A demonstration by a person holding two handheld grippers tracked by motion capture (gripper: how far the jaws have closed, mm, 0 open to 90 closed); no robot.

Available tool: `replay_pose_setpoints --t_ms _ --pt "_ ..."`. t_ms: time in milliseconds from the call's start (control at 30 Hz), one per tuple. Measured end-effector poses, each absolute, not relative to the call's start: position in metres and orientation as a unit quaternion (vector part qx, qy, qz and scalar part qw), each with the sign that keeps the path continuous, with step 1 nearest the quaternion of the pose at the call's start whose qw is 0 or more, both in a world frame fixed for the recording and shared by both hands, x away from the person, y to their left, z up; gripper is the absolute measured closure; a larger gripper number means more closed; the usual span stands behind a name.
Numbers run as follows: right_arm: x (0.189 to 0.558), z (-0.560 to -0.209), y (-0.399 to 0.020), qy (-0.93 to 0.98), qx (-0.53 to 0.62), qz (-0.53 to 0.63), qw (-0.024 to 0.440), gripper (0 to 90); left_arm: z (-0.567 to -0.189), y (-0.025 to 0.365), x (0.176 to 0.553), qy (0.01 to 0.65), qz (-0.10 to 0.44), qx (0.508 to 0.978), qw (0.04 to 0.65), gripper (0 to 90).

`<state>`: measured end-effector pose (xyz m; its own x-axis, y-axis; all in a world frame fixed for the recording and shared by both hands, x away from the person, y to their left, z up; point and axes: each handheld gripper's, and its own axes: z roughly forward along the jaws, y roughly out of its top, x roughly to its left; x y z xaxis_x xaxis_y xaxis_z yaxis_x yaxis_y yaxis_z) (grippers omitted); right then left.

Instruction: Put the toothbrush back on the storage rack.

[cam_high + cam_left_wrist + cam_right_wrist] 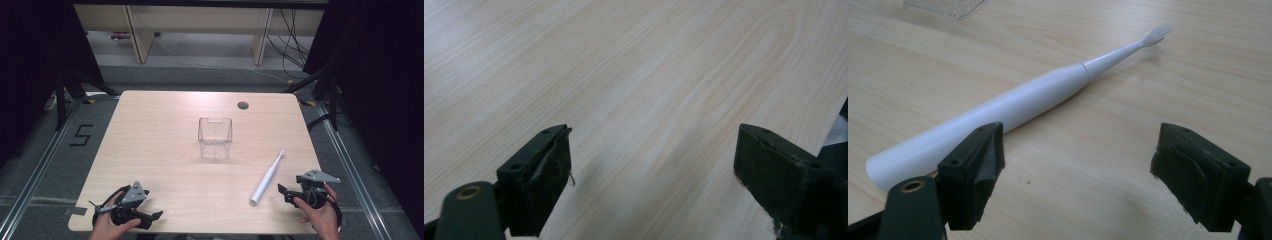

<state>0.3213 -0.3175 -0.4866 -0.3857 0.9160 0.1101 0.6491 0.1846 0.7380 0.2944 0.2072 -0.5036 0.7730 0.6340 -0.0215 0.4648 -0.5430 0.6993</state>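
L gripper (150, 216) jaws apart, R gripper (283, 192) jaws apart beside white toothbrush (267, 178), clear tub (215, 137) mid-table

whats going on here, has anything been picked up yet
Nothing is held yet. A person sits at the wooden table with a hand-held gripper in each hand, both open. The right hand-held gripper rests near the base of a white electric toothbrush lying flat on the table. The left hand-held gripper is at the near left edge. A clear plastic container stands upright mid-table.

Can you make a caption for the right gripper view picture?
Open claw waiting beside a white toothbrush lying on the wooden table.
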Motion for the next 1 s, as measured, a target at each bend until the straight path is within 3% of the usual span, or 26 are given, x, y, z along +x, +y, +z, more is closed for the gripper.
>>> replay_pose_setpoints --t_ms 67,167,600,800,833,867,1000 --pt "0.323 -0.486 -0.32 0.753 0.506 0.37 0.201 22.2 -0.504 0.207 0.294 0.317 0.117 0.869 0.36 14.9" --pt "0.322 -0.486 -0.317 0.745 0.519 0.374 0.189 23.0 -0.504 0.207 0.294 0.317 0.118 0.87 0.359 14.9" --pt "0.327 -0.477 -0.311 0.755 0.486 0.385 0.216 25.7 -0.504 0.207 0.294 0.321 0.117 0.868 0.361 14.9" --pt "0.329 -0.471 -0.301 0.764 0.457 0.399 0.218 40.2 -0.504 0.208 0.295 0.321 0.118 0.868 0.36 14.9" --pt "0.329 -0.47 -0.299 0.767 0.455 0.398 0.213 43.7 -0.504 0.208 0.295 0.321 0.118 0.868 0.359 14.9" --pt "0.33 -0.468 -0.296 0.768 0.449 0.408 0.204 53.1 -0.504 0.208 0.295 0.32 0.118 0.869 0.359 15.0" --pt "0.331 -0.466 -0.291 0.769 0.438 0.418 0.204 62.2 -0.504 0.208 0.295 0.32 0.119 0.869 0.359 14.9"
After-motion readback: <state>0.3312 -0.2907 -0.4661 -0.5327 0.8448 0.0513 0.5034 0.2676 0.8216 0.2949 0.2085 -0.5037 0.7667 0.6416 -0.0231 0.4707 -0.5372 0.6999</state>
